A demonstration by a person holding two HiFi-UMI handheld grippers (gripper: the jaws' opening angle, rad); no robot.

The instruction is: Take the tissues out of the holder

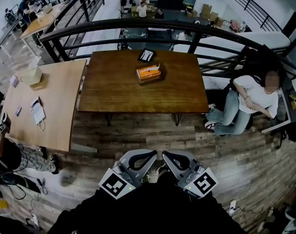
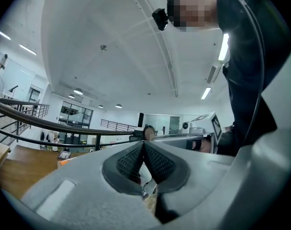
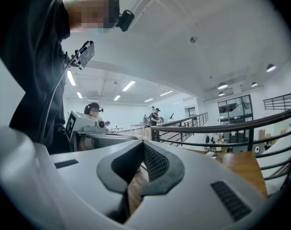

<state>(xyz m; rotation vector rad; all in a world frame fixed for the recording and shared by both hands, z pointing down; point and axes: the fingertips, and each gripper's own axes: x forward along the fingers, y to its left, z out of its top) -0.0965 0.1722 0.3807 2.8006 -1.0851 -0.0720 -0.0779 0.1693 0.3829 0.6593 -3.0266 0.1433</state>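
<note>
Left hand-held gripper (image 1: pixel 150 156) and right hand-held gripper (image 1: pixel 168 156) were clenched empty, held level; tissue holder (image 1: pixel 148 73) sat well apart on table (image 1: pixel 119 89), unreached.

We wear a black top (image 1: pixel 153 211), and a small black camera (image 2: pixel 159 18) sits on our head, with a thin black cable (image 2: pixel 260 47) that runs down over the chest. The left gripper (image 2: pixel 143 145) and the right gripper (image 3: pixel 143 144) have smooth light grey shells and dark grey pads (image 3: pixel 157 163) with a fine mesh pattern. Each carries a white cube (image 1: pixel 117 184) with a black square marker.
</note>
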